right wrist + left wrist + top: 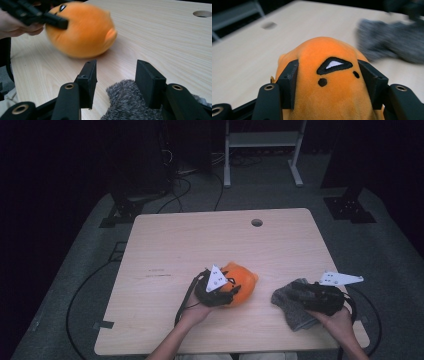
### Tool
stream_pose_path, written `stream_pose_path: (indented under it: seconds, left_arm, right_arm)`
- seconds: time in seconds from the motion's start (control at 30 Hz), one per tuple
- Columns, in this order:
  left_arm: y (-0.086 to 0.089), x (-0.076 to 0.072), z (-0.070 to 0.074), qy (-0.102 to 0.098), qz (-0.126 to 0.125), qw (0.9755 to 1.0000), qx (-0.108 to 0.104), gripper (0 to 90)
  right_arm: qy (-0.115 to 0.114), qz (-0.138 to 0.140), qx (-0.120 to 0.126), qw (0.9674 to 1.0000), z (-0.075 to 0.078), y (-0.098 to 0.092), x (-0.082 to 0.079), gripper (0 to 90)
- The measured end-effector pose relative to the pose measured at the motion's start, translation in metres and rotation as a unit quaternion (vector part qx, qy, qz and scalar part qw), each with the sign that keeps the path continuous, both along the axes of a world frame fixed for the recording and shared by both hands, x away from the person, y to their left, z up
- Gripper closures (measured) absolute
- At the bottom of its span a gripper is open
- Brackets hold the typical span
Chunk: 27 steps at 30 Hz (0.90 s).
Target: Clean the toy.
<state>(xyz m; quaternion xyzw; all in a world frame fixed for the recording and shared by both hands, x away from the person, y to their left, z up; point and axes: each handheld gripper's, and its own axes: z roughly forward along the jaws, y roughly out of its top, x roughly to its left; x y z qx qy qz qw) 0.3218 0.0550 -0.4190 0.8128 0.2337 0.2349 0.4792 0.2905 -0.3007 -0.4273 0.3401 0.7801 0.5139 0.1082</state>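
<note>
Gripping the orange plush (pixel 329 82) mid-table (pixel 200 235), left gripper (pixel 328 82); right gripper (pixel 116 82) gapes over near-edge grey cloth (pixel 127 102)

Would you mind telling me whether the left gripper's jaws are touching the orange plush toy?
Touching. In the left gripper view, the left gripper has both black jaws pressed against the sides of the orange plush toy, with no gap showing.
</note>
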Motion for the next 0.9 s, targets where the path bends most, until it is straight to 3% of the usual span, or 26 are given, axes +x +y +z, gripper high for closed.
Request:
stream_pose_path:
  seconds: [0.07, 0.13, 0.23, 0.33, 0.47, 0.53, 0.9]
  left_arm:
    - [0.002, 0.011, -0.002, 0.009, 0.015, 0.9998, -0.012, 38.1]
    - [0.0, 0.021, -0.008, 0.023, 0.026, 0.9994, -0.005, 35.5]
    - [0.0, 0.024, -0.01, 0.029, 0.026, 0.9991, -0.017, 29.0]
    - [0.002, 0.021, -0.007, 0.029, 0.03, 0.999, -0.018, 17.5]
    - [0.014, 0.016, -0.001, 0.039, 0.051, 0.9974, -0.032, 9.5]
    - [0.023, 0.012, 0.001, 0.046, 0.055, 0.9965, -0.044, 9.1]
    - [0.055, -0.01, -0.001, 0.059, 0.06, 0.9949, -0.056, 8.6]
  right_arm:
    - [0.0, -0.004, -0.001, 1.0, -0.001, 0.0, 0.001, 49.0]
    - [0.003, -0.007, 0.003, 1.0, -0.003, -0.001, 0.004, 46.9]
    - [0.004, -0.011, 0.003, 0.9999, -0.004, 0.0, 0.006, 45.3]
    - [0.004, -0.012, 0.003, 0.9999, -0.005, 0.0, 0.006, 44.4]
    - [0.004, -0.015, 0.005, 0.9999, -0.007, 0.0, 0.007, 43.3]
    - [0.004, -0.016, 0.004, 0.9999, -0.007, 0.0, 0.007, 42.9]
    - [0.003, -0.025, 0.007, 0.9997, -0.007, -0.002, 0.006, 41.6]
